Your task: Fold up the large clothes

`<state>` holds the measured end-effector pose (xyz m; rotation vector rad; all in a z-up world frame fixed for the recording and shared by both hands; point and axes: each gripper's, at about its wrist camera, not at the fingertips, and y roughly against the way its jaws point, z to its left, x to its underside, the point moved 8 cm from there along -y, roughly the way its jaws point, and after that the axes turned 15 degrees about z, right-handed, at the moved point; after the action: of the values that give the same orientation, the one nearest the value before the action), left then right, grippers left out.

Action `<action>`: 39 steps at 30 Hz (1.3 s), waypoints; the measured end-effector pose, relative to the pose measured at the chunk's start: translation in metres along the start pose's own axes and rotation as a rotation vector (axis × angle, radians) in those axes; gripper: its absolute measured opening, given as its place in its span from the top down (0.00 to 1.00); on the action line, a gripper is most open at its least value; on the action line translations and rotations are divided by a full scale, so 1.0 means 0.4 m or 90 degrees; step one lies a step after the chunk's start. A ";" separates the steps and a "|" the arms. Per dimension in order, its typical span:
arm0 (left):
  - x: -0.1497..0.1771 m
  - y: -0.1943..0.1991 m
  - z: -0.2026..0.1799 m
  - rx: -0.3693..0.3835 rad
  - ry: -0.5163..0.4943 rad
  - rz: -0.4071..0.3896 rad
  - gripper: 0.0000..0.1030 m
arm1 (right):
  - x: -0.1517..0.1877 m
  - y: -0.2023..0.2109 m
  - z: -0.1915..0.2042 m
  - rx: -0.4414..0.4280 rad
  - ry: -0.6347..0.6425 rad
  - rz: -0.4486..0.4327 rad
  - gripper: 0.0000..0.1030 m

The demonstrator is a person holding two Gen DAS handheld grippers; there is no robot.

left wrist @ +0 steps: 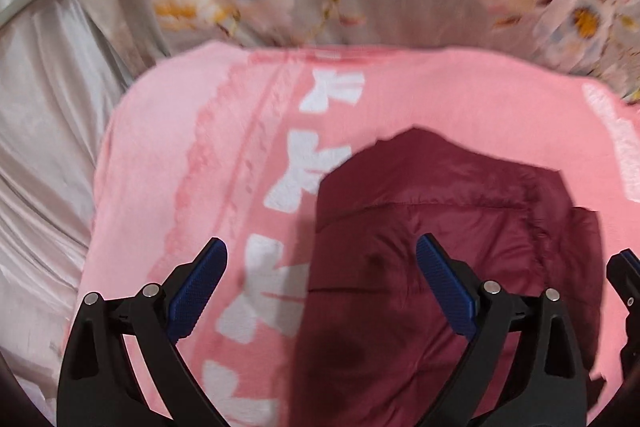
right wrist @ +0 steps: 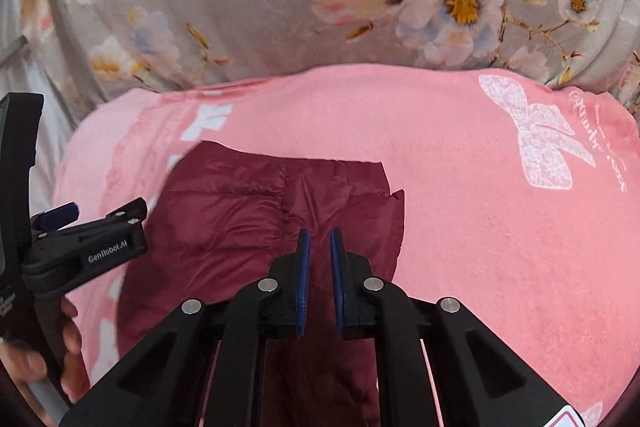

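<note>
**Nearly folded: maroon jacket lies compact, both grippers above it**

Already the dark maroon quilted puffer garment (right wrist: 260,227) lies as a fairly compact, layered bundle on the pink plush blanket with white bow prints (right wrist: 460,187). It sits directly ahead of and beneath the right gripper (right wrist: 318,239), whose blue-padded jaws stand close together with a narrow gap, nothing visibly between them. One flap corner juts out just beyond the right jaw, slightly uneven with the layer under it.

From the left wrist view, the left gripper (left wrist: 320,259) has its jaws wide apart, holding nothing; the garment's left edge runs between them, the right jaw over fabric, the left jaw over bare blanket.

Judging by the layered shape, a fold seems just laid down, and the step in hand looks like release and reassessment. The next move probably calls for pinching an edge with both grippers and doubling it over, or tidying that stray corner.

Beyond the blanket lies grey floral bedding (right wrist: 240,7).
</note>
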<state>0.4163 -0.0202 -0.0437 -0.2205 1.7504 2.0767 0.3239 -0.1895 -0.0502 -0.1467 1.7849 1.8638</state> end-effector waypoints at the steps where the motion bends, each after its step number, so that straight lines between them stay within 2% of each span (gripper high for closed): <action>1: -0.001 -0.025 -0.009 -0.003 0.000 0.011 0.10 | -0.003 -0.037 -0.007 0.010 -0.008 0.012 0.92; 5: 0.009 -0.106 -0.036 -0.009 -0.003 0.030 0.09 | 0.008 -0.138 -0.033 0.018 -0.028 0.045 0.92; 12: 0.008 -0.156 -0.055 0.010 0.001 0.021 0.06 | 0.021 -0.208 -0.050 0.019 -0.034 0.049 0.94; 24: 0.000 -0.200 -0.076 0.038 0.029 -0.004 0.04 | 0.010 -0.231 -0.052 0.024 -0.027 0.005 0.94; 39: -0.005 -0.199 -0.091 0.011 0.031 -0.037 0.04 | 0.007 -0.227 -0.054 0.018 -0.030 -0.018 0.94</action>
<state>0.4453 -0.0458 -0.1222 -0.3156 1.7686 2.0300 0.3566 -0.2121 -0.1345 -0.1153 1.7677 1.8069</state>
